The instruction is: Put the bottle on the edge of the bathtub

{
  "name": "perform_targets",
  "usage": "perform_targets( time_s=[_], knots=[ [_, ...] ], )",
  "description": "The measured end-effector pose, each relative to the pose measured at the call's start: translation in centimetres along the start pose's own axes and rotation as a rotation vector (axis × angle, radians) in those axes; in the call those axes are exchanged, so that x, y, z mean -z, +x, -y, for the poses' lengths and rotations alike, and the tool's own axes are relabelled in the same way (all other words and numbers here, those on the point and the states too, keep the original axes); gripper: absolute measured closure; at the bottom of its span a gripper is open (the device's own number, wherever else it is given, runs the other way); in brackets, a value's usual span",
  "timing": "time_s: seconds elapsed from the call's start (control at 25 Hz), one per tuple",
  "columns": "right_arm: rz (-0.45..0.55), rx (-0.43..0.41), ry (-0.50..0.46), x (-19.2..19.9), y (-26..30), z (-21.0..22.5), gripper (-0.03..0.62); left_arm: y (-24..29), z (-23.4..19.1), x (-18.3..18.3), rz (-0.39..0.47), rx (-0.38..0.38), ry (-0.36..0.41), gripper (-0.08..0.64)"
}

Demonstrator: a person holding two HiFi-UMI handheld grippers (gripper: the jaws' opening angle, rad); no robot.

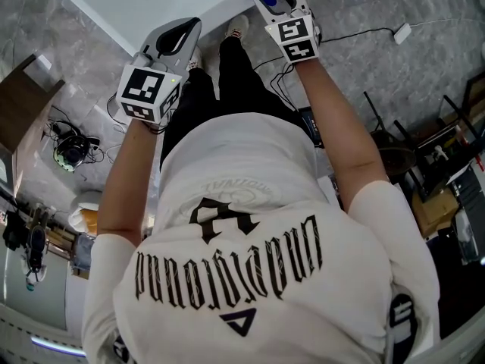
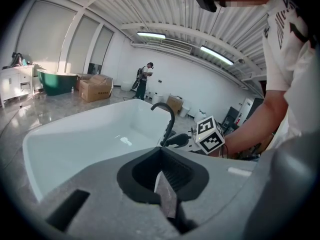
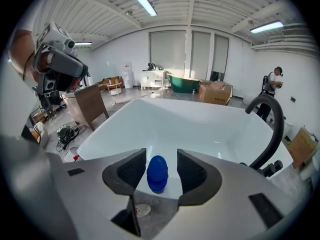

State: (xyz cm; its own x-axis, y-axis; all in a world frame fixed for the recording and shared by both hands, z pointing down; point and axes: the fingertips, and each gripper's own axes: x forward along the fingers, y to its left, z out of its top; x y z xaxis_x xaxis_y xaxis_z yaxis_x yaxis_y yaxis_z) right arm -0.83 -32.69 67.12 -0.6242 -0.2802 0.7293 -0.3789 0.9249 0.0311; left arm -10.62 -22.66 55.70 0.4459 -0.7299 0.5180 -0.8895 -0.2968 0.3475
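Clearly the right gripper [image 3: 161, 158] has its jaws spread wide. The blue bottle [image 3: 157, 173] stands upright between them with a gap on either side, so neither pad presses on it. The bottle rests on the near white rim of the bathtub [image 3: 200, 126], with the grey floor just below that rim. The left gripper [image 2: 163, 157] has its jaws brought together with nothing between them, and it faces across the same tub. A black curved faucet [image 3: 274, 126] rises at the tub's far side. Further off are a green tub [image 3: 183, 82] and cardboard boxes [image 3: 216, 91]; I cannot tell what the boxes hold.
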Motion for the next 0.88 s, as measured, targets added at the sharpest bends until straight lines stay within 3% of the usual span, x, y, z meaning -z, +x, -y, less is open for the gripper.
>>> perform_targets(
  time_s=[0.44, 0.64, 0.88],
  knots=[
    [0.218, 0.106, 0.036, -8.6, -9.3, -2.9, 0.414, -5.8, 1.1, -3.4, 0.08, 0.061, 0.126, 0.548],
    [0.309, 0.137, 0.021, -12.9, -13.4, -6.5, 0.44, -10.5, -0.8, -6.3, 0.183, 0.021, 0.14, 0.548],
    [0.412, 0.194, -0.001, -18.4, -19.3, -10.7, 0.483, -16.8, 0.0, -10.4, 0.292, 0.047, 0.183, 0.548]
  ],
)
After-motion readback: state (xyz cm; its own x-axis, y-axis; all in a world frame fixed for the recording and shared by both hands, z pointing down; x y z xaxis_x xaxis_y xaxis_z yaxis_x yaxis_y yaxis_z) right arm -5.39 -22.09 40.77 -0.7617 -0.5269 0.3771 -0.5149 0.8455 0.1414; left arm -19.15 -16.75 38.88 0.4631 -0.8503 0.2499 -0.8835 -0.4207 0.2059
